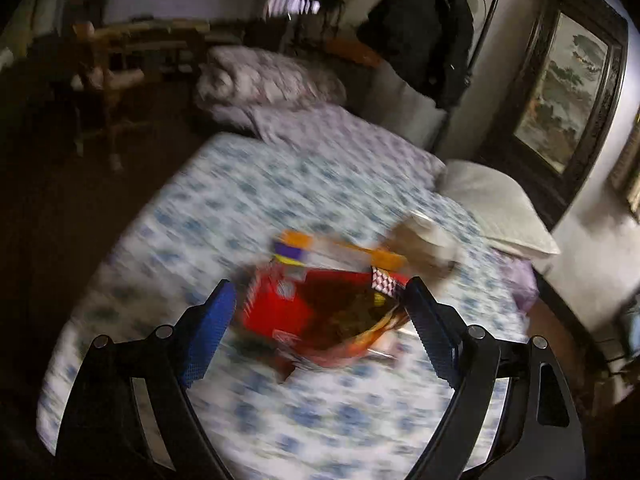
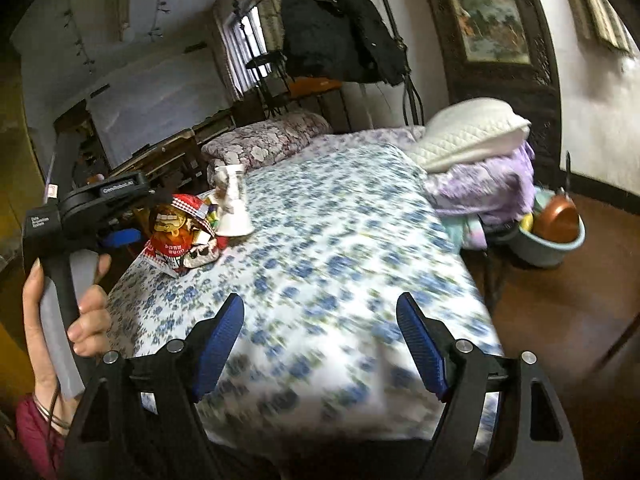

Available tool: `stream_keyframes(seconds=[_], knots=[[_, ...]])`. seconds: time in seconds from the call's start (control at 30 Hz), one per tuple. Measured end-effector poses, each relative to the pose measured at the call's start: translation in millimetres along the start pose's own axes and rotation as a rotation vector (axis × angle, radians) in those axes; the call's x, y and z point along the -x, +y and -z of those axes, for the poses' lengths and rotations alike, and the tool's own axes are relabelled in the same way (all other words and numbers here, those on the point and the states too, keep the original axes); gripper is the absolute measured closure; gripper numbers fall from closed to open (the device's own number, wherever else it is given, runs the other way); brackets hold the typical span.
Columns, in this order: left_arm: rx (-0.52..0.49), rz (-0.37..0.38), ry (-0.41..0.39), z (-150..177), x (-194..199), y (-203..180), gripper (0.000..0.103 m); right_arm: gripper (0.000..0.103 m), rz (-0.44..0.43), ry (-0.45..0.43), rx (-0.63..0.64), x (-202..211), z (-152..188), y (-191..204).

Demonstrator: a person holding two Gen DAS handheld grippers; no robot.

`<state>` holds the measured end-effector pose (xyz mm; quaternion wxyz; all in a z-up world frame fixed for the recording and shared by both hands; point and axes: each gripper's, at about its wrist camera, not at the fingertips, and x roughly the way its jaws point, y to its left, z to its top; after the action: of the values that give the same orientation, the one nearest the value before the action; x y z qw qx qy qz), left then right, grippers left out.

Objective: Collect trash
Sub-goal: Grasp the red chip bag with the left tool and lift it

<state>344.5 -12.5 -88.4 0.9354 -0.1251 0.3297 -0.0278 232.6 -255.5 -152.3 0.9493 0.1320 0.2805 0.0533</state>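
A heap of trash lies on the blue-flowered bed sheet [image 1: 312, 184]: a red snack bag [image 1: 320, 316] with an orange and purple wrapper [image 1: 292, 248] behind it and a white paper cup [image 1: 428, 244] to its right. My left gripper [image 1: 320, 290] is open, its blue pads standing on either side of the red bag without pressing it; the view is blurred. In the right wrist view the same red bag [image 2: 180, 232] and the upturned cup [image 2: 234, 208] sit near the bed's left edge. My right gripper [image 2: 320, 304] hangs open over bare sheet [image 2: 340, 240], well away from the heap.
A hand [image 2: 80, 320] grips the left tool's handle beside the bed. A white quilted pillow [image 2: 472, 136], a purple blanket [image 2: 492, 184] and a floral pillow [image 2: 272, 136] lie at the far end. A basin with a copper pan [image 2: 556, 236] stands on the floor right of the bed.
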Motion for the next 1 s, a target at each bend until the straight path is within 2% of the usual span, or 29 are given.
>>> stream_keyframes(seconds=[0.13, 0.23, 0.4, 0.5, 0.57, 0.7, 0.83, 0.87, 0.93, 1.0], knots=[[-0.068, -0.003, 0.056, 17, -8, 19, 0.019, 0.024, -0.001, -0.038, 0.060, -9, -6, 15], [-0.062, 0.032, 0.024, 15, -3, 21, 0.019, 0.020, -0.007, -0.060, 0.052, -15, -6, 17], [0.041, 0.007, 0.047, 10, -11, 41, 0.016, 0.019, -0.043, -0.010, 0.039, -26, -5, 19], [0.079, 0.061, 0.112, 6, -31, 48, 0.016, 0.017, -0.079, -0.032, 0.020, -23, -3, 16], [0.067, 0.060, 0.120, 3, -36, 43, 0.016, 0.016, -0.108, -0.035, -0.001, -23, -3, 14], [-0.018, 0.008, 0.052, -9, -40, 21, 0.016, 0.016, -0.133, -0.029, -0.005, -24, -1, 15], [-0.009, 0.013, 0.104, -14, -61, 19, 0.017, 0.016, -0.131, -0.028, -0.010, -24, -1, 13], [0.002, 0.013, 0.116, -13, -64, 21, 0.019, 0.016, -0.131, -0.025, -0.022, -25, -2, 11], [0.005, 0.026, 0.121, -10, -61, 24, 0.046, 0.016, -0.131, -0.018, -0.047, -27, -2, 8], [-0.006, 0.030, 0.098, -6, -52, 25, 0.056, 0.016, -0.128, -0.014, -0.050, -29, -2, 8]])
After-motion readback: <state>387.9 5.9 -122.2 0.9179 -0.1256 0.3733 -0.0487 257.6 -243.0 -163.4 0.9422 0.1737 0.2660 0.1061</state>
